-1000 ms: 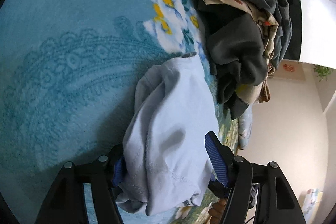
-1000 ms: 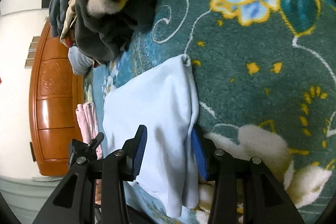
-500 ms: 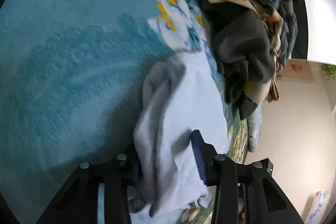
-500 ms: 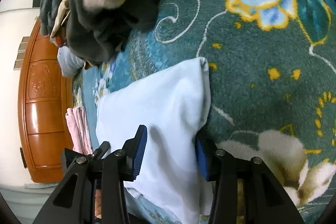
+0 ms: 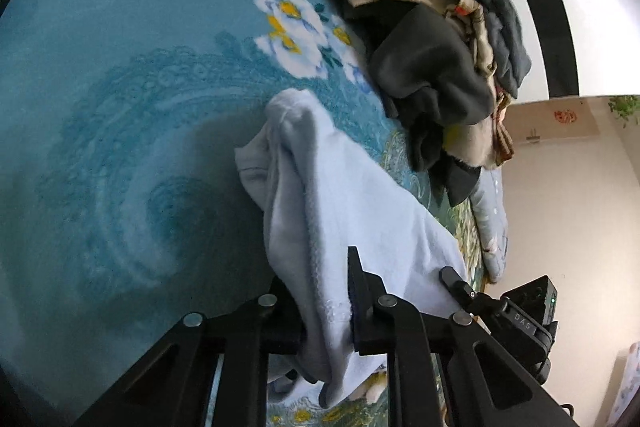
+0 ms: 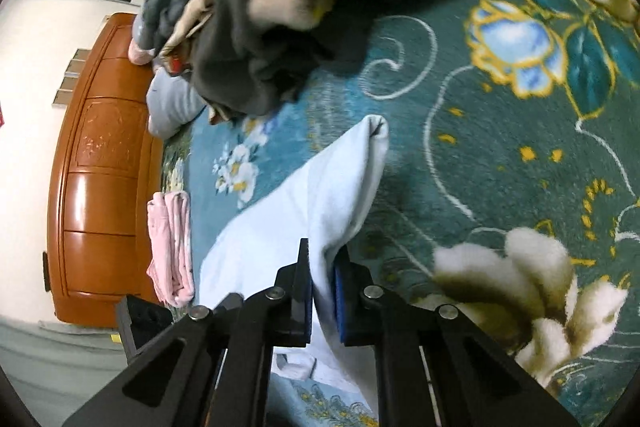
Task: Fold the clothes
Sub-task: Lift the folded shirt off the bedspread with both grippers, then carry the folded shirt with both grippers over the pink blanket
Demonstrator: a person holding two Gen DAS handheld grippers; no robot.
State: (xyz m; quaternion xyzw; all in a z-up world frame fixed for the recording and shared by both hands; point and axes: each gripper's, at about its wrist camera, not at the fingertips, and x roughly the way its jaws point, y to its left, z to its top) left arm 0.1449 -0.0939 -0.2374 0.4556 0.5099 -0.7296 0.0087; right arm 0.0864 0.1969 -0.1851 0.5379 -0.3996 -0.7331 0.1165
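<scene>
Blanket (image 5: pixel 120 107): teal, floral, covers the bed; bears everything below.
Heap of clothes (image 5: pixel 436 67): dark grey and beige, unfolded, beyond the garment, apart from it.
Garment (image 5: pixel 340 195): pale blue, partly folded, its near edges raised off the blanket, far end resting on it.
Pink cloth (image 6: pixel 170 247): folded, at the bed's edge.
Left gripper (image 5: pixel 326 311): jaws closing, garment's bunched edge pinched between them.
Right gripper (image 6: pixel 323 303): jaws closing, garment's other edge clamped between the pads.

Right tongs (image 6: pixel 323 291): I have them closing, pads pinching the pale blue garment (image 6: pixel 304 203).
Pile (image 6: pixel 280 7): dark clothes, beyond on the blanket (image 6: pixel 500 155).
Pink item (image 6: pixel 170 247): folded, left, by the headboard (image 6: pixel 100 167).
</scene>
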